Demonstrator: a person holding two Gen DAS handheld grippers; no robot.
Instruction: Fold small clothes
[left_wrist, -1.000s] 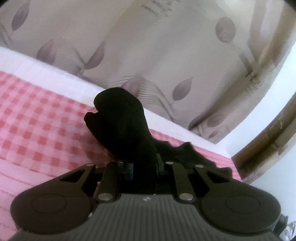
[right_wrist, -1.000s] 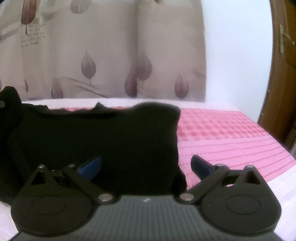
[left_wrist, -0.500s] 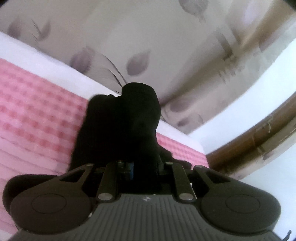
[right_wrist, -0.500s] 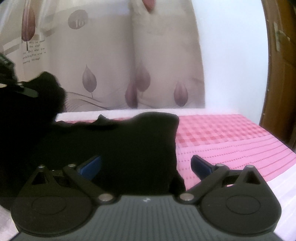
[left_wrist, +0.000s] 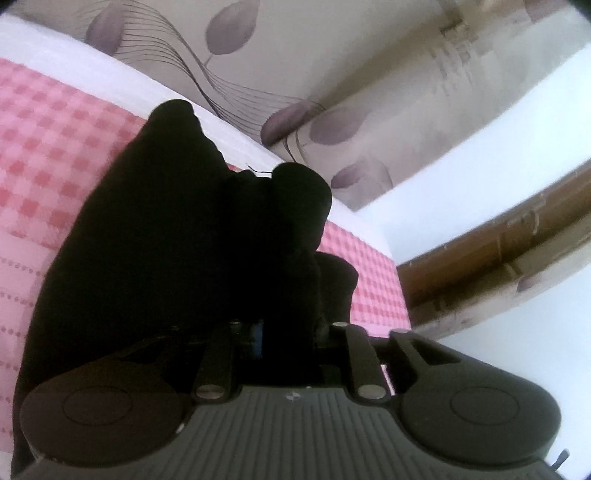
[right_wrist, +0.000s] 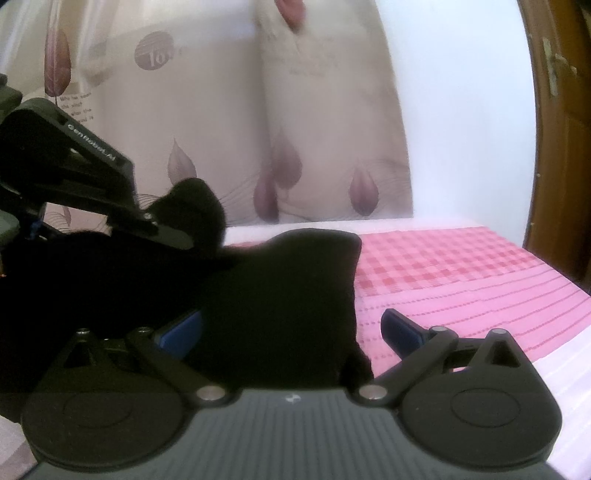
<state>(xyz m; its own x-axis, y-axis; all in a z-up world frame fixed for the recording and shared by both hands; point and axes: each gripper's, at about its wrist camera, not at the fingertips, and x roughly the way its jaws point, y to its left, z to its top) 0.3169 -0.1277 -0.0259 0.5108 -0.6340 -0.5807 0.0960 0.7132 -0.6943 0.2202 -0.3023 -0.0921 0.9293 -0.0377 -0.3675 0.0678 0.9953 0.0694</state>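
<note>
A small black garment (right_wrist: 280, 295) lies on the pink checked bedspread (right_wrist: 461, 273). My right gripper (right_wrist: 290, 326) stands open just above it, blue pads (right_wrist: 399, 328) wide apart, with the cloth's near right part between them. In the right wrist view my left gripper (right_wrist: 173, 232) reaches in from the left, carrying a bunched edge of the garment (right_wrist: 199, 206) over the flat part. In the left wrist view, black cloth (left_wrist: 207, 236) fills the gap of the left gripper (left_wrist: 288, 332); its jaws are opening with the cloth still between them.
A white strip of the bed (right_wrist: 332, 225) runs along a curtain with leaf prints (right_wrist: 332, 129). A white wall and a brown wooden door (right_wrist: 561, 147) stand to the right. Pink bedspread (left_wrist: 48, 155) shows left of the held cloth.
My left gripper has carried the black cloth edge sideways over the garment and come into the right wrist view from the left. The right gripper has stayed in place, open.
</note>
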